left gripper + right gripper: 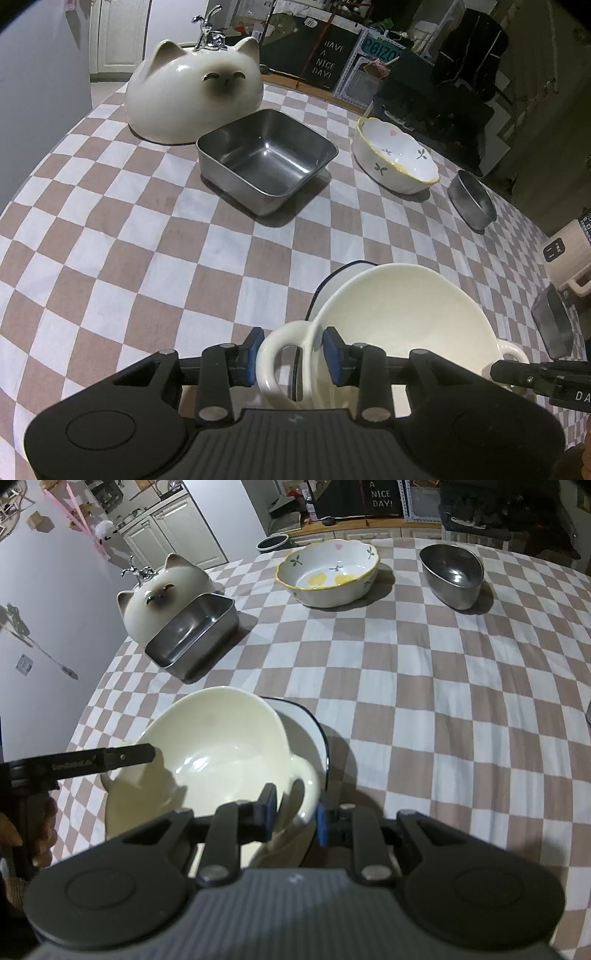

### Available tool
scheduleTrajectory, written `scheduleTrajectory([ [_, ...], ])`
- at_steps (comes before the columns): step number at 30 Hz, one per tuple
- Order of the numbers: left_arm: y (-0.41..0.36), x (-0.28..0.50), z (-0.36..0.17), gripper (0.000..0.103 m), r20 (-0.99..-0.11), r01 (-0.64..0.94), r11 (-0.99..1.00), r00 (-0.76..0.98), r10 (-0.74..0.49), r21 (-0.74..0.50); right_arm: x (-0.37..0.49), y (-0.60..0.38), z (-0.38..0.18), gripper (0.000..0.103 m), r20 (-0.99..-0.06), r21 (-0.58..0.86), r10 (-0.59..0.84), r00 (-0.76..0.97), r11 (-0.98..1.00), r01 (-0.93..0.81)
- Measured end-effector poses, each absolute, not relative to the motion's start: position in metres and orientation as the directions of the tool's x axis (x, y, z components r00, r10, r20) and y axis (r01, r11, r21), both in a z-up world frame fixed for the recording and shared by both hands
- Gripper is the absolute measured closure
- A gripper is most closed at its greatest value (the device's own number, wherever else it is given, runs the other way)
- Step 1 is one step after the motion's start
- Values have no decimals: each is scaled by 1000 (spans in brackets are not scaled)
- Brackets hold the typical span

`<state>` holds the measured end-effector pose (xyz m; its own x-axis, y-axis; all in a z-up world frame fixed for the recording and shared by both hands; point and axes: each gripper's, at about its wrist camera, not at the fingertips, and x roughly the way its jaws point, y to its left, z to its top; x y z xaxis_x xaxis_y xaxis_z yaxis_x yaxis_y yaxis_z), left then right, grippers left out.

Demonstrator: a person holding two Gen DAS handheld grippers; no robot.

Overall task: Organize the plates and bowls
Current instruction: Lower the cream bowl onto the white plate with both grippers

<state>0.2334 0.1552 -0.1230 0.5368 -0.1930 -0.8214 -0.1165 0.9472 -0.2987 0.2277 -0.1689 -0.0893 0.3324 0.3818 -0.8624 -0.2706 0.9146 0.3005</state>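
A cream two-handled bowl (399, 317) (207, 749) sits tilted in a white dish with a dark blue rim (347, 271) (306, 727) at the near edge of the checked tablecloth. My left gripper (293, 354) has its blue pads on either side of the bowl's left handle (277, 350), shut on it. My right gripper (295, 812) is shut on the bowl's other handle (306, 790). Further back stand a square steel tray (266, 158) (195, 635), a flowered bowl with a yellow rim (399, 155) (328, 572) and a round steel bowl (472, 199) (452, 574).
A large cat-shaped ceramic bowl (195, 88) (162, 594) lies upside down at the back left, touching the steel tray. A beige box (565, 254) and a dark tray (554, 325) stand at the table's right edge. A wall runs along the left side.
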Motion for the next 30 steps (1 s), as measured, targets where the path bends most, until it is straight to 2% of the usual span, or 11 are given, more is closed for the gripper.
scheduleTrajectory([
  [30,146,238,-125,63,-841,-80,969,517,-161,-234,229,-172,-94,75,-890,263,349,294,918,-296],
])
